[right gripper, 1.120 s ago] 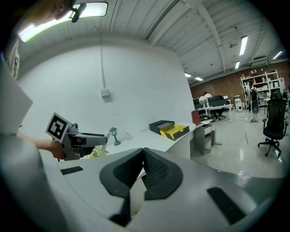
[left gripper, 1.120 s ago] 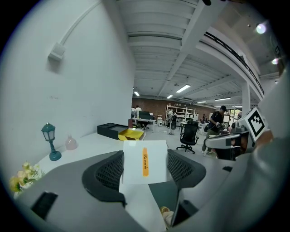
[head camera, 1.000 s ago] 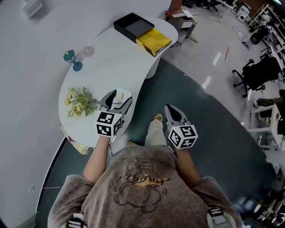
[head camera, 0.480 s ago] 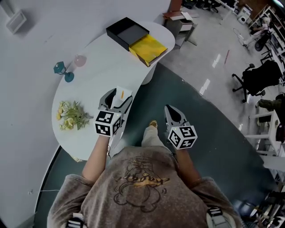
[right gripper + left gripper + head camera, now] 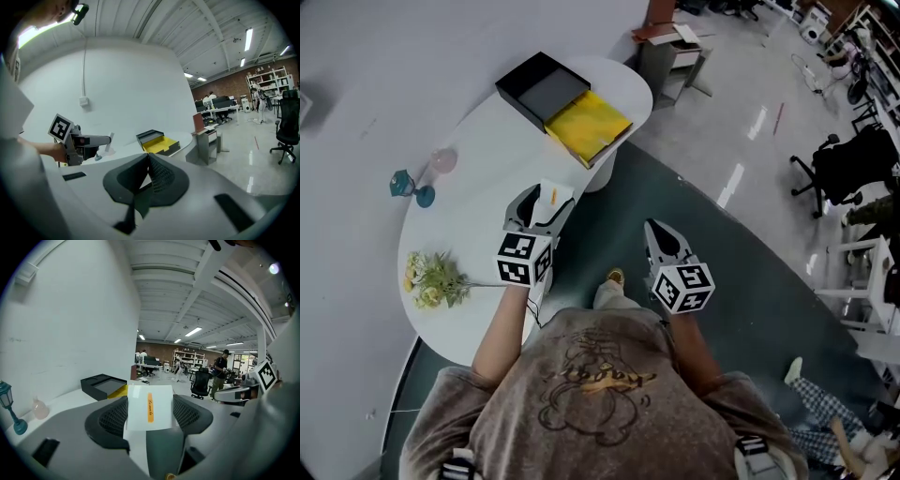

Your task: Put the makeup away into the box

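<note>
Carrying a white carton pinched between its widely spread jaws, the left hand-held gripper is closing on the box. The box is lying open at the far end of the bench and is showing nearer than a second ago, while the flowers are dropping further behind. The right hand-held gripper, jaws pressed together on nothing, is travelling alongside, off the bench. The carton is still well short of the box, so the approach looks under way and the placing not yet begun.
</note>
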`<move>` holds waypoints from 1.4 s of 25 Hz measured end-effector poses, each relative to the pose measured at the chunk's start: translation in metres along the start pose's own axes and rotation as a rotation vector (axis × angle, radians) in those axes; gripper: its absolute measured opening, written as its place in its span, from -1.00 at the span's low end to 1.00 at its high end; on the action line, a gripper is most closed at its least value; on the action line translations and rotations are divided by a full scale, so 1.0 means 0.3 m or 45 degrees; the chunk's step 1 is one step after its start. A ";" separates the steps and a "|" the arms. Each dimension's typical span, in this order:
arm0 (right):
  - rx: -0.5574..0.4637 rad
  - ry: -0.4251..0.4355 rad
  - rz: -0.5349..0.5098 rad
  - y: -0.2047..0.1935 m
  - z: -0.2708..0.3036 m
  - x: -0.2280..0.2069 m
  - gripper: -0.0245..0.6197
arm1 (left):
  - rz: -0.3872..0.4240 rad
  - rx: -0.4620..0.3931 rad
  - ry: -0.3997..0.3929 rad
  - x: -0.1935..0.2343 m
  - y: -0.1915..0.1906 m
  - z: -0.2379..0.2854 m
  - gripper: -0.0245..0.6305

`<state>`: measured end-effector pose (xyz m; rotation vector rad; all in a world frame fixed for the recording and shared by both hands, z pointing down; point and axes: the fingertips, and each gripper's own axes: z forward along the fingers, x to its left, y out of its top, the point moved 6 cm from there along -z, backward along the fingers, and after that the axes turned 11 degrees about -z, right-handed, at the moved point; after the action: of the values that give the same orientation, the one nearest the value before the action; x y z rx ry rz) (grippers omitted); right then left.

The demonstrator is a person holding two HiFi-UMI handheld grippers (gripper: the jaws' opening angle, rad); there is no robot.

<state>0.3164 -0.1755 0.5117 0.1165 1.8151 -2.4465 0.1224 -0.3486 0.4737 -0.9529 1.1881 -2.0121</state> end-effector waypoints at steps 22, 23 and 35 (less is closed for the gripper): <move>0.015 0.133 0.006 0.115 0.264 -0.392 -0.91 | 0.011 -0.036 0.118 -0.022 0.192 0.442 0.05; 0.012 0.129 0.008 0.122 0.278 -0.403 -0.91 | 0.014 -0.039 0.113 -0.016 0.205 0.464 0.05; 0.011 0.072 0.006 0.237 0.491 -0.577 -0.91 | 0.017 -0.002 0.045 0.078 0.330 0.771 0.05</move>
<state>0.4958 -0.3318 0.5070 0.1929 1.8242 -2.4726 0.3127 -0.5148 0.4693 -0.9114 1.2120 -2.0253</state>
